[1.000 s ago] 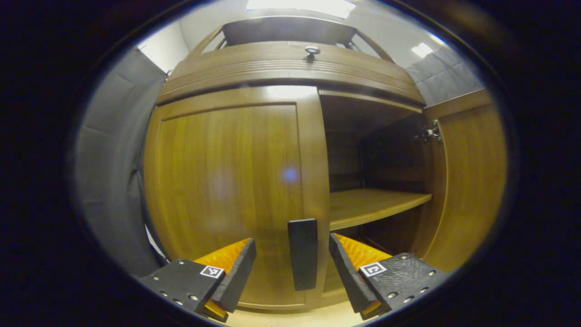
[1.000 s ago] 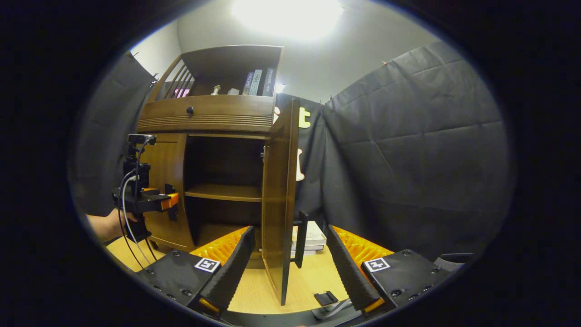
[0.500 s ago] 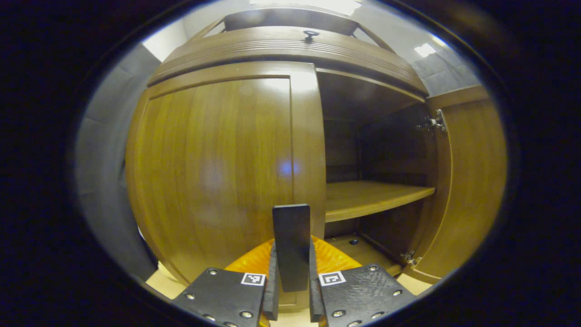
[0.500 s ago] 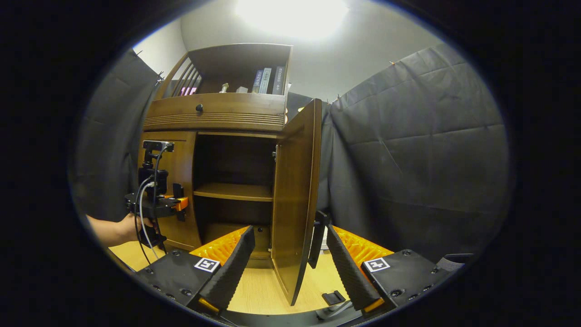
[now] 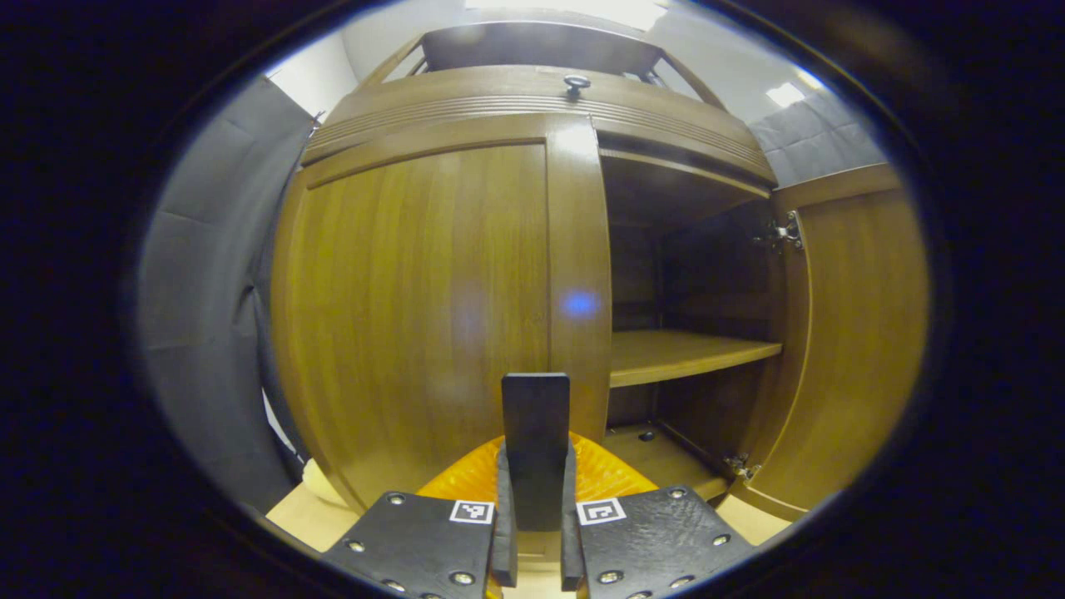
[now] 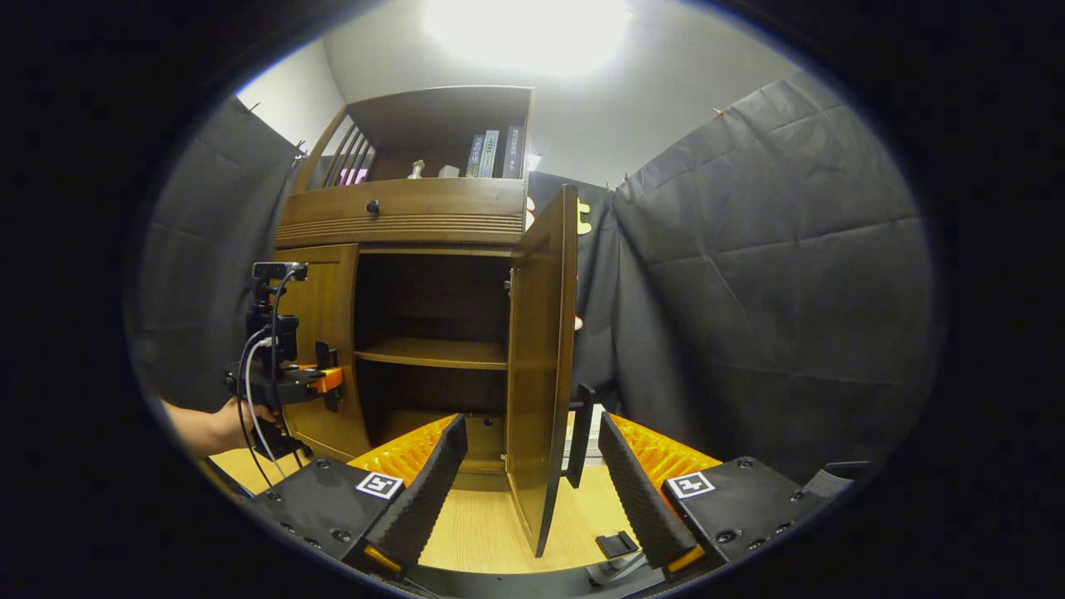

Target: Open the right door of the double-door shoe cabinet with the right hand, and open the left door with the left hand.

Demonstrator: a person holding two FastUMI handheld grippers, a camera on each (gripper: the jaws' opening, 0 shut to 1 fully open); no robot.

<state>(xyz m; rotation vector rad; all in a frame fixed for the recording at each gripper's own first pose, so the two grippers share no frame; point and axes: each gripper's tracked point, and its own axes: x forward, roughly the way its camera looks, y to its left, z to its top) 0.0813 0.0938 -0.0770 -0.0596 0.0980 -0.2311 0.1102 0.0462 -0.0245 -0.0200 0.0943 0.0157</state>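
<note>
In the left gripper view, the left gripper point(image 5: 535, 541) sits at the bottom centre of the frame with its two fingers point(image 5: 502, 532) closed together on the flat black upright handle point(image 5: 536, 445) of the cabinet's left door. Both fingers press against the handle's sides. The brown wooden panelled left door point(image 5: 433, 316) fills the centre and left of this frame and lies flush with the front of the tall brown wooden shoe cabinet point(image 5: 532, 104); it looks shut. To its right the cabinet's inside is open to view, with a light wooden shelf point(image 5: 682, 353) across the middle right of the frame. The inner face of the brown wooden right door point(image 5: 849, 333) stands at the far right edge, swung outward on its metal hinge point(image 5: 782, 235). A small dark round drawer knob point(image 5: 576, 82) sits at the top centre.

In the right gripper view, the right gripper point(image 6: 532, 478) occupies the bottom of the frame with its fingers point(image 6: 424, 491) spread wide apart, holding nothing. The open right door point(image 6: 541, 366) stands edge-on in the middle of the frame, between the two fingers but beyond them, and its black bar handle point(image 6: 580, 437) is near the right-hand finger without touching it. At the left of this frame a person's hand point(image 6: 229, 416) holds the left gripper point(image 6: 320, 378) against the closed left door point(image 6: 320, 349). A row of upright books point(image 6: 492, 151) stands on the cabinet's open top shelf, upper centre. A light wooden floor point(image 6: 491, 532) lies at the bottom.
</note>
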